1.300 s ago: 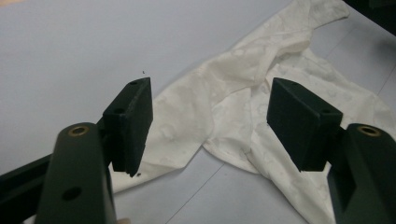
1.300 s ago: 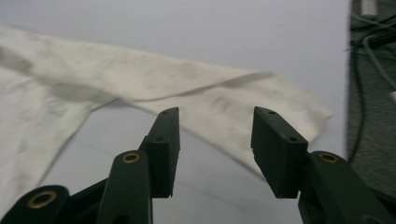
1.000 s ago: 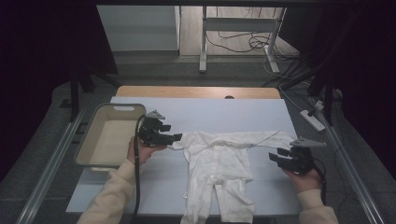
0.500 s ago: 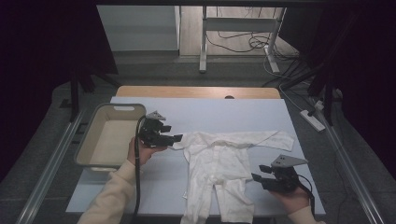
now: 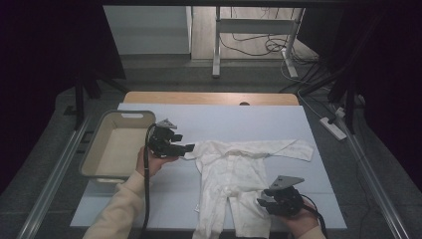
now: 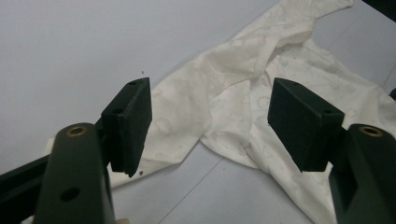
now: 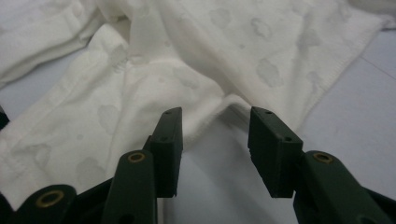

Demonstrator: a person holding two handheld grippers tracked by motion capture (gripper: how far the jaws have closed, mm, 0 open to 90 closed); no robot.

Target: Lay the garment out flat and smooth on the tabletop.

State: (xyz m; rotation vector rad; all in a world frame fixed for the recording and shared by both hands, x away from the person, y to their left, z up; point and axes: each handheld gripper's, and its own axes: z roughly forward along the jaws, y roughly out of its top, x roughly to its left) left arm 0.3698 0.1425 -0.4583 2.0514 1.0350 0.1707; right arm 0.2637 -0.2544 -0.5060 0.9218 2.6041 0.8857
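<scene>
A white baby sleepsuit (image 5: 234, 169) lies spread flat on the pale blue table top (image 5: 239, 119), legs toward the near edge. My left gripper (image 5: 189, 148) sits at the end of its left sleeve. In the left gripper view the open gripper (image 6: 212, 123) straddles the sleeve cloth (image 6: 224, 70), and neither pad presses on it. My right gripper (image 5: 261, 203) is at the outer edge of the right leg. In the right gripper view its jaws have just been closing, and the gripper (image 7: 215, 130) has a raised fold of the sleepsuit's edge (image 7: 219, 109) between the pads, ungripped.
A beige plastic tub (image 5: 130, 114) stands empty at the table's left side, just beyond my left hand. A white power strip (image 5: 333, 128) and cables lie on the floor to the right. Bare table top lies behind the sleepsuit.
My right gripper has moved from beside the right sleeve toward the near edge and leftward, to the right leg. The left gripper has stayed put.
</scene>
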